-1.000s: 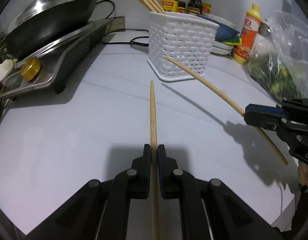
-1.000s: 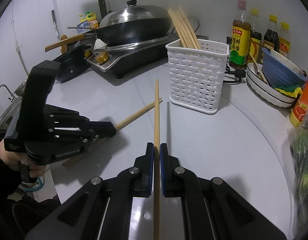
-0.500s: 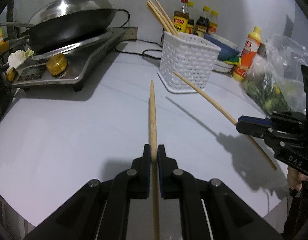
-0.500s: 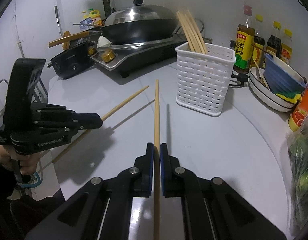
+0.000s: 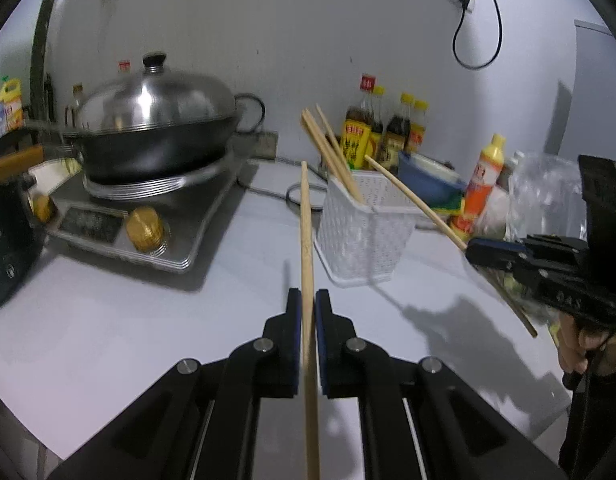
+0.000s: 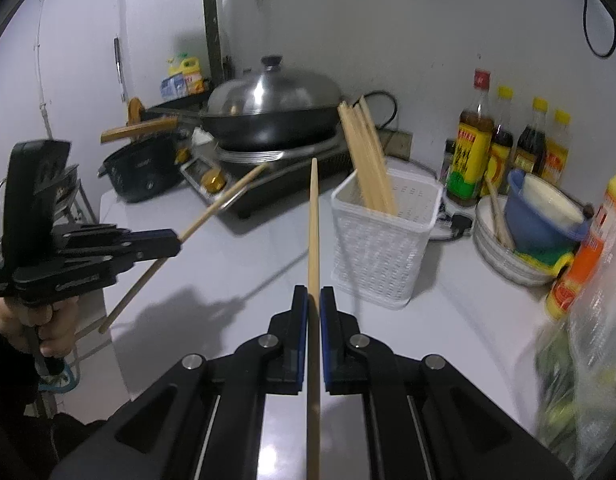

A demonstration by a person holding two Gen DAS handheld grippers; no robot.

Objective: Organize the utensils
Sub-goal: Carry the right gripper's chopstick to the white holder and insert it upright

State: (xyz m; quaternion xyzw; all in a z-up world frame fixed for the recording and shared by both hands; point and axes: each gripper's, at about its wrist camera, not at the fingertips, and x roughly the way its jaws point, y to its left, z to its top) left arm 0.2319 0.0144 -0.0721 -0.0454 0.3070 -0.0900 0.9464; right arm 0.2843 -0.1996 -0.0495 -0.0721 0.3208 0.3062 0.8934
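Note:
My left gripper [image 5: 307,298] is shut on a wooden chopstick [image 5: 306,224] that points forward above the white counter. The right gripper [image 6: 314,296] is likewise shut on a second chopstick [image 6: 313,216]. Each gripper shows in the other's view: the right gripper [image 5: 474,249] with its chopstick [image 5: 412,196] slanting over the basket, the left gripper [image 6: 176,242] with its chopstick [image 6: 224,200] at the left. A white perforated basket [image 5: 364,232] [image 6: 382,240] stands ahead, holding several upright chopsticks [image 5: 330,148] [image 6: 366,152]. Both held sticks hover in the air, short of the basket.
A lidded wok [image 5: 152,120] [image 6: 272,108] sits on an induction cooker [image 5: 140,216] at the left back. Sauce bottles [image 6: 474,140], stacked bowls [image 6: 536,224], an orange bottle [image 5: 484,184] and a plastic bag of greens [image 6: 588,340] crowd the right side. A cable [image 5: 296,196] lies behind the basket.
Both grippers have risen with their chopsticks and tipped more level, so the wall and the basket's open top now show. The grips are unchanged.

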